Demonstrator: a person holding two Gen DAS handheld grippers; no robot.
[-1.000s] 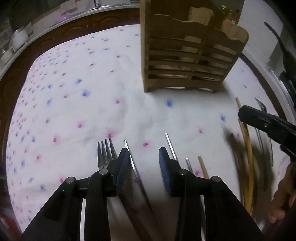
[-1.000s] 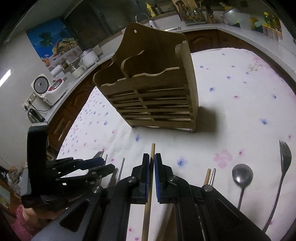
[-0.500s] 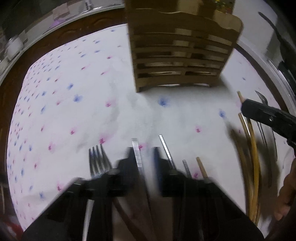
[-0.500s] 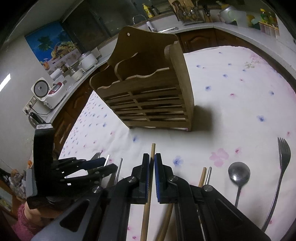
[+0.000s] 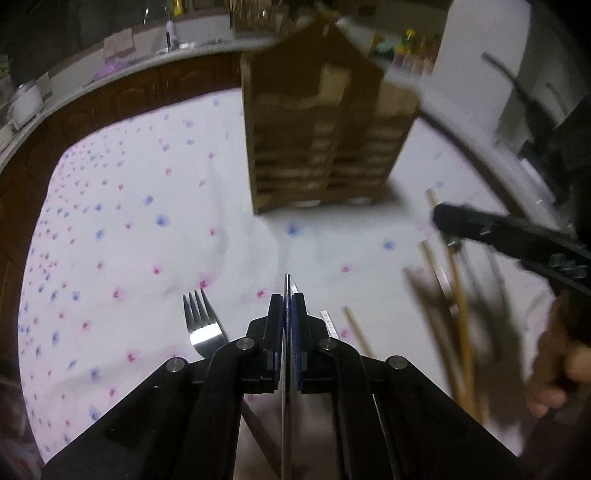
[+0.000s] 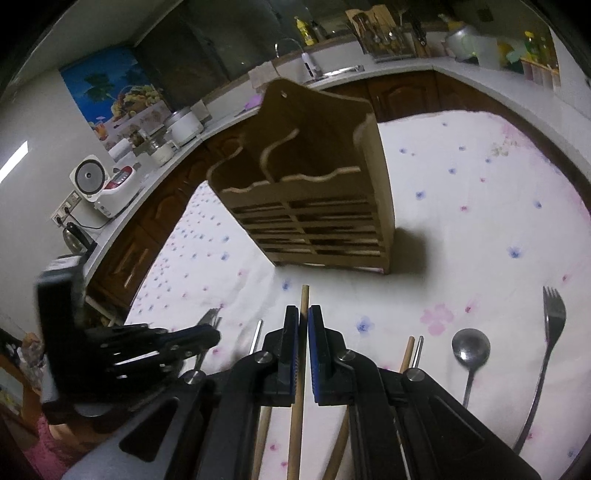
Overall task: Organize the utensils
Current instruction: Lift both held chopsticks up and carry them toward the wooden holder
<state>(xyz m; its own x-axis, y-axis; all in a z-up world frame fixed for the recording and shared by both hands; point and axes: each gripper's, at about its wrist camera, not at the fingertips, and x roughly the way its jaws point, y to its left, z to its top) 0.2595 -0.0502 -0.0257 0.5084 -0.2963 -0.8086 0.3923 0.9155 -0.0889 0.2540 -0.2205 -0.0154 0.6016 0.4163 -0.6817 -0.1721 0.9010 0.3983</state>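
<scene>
A white tablecloth (image 6: 480,192) dotted with pink and blue flowers covers the table; behind it a pale worktop (image 6: 461,70) runs above dark wood cabinets (image 6: 402,96); a white rice cooker (image 6: 101,184) sits beside a bright fruit poster (image 6: 110,92); a yellow bottle (image 6: 303,27) stands near the tap (image 6: 286,46).

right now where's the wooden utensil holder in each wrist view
Left wrist view: the wooden utensil holder stands top centre, blurred, beyond the shut left gripper.
Right wrist view: it stands at centre, beyond the right gripper clamped on a wooden chopstick.
Shared landmark: the flowered tablecloth under it.
</scene>
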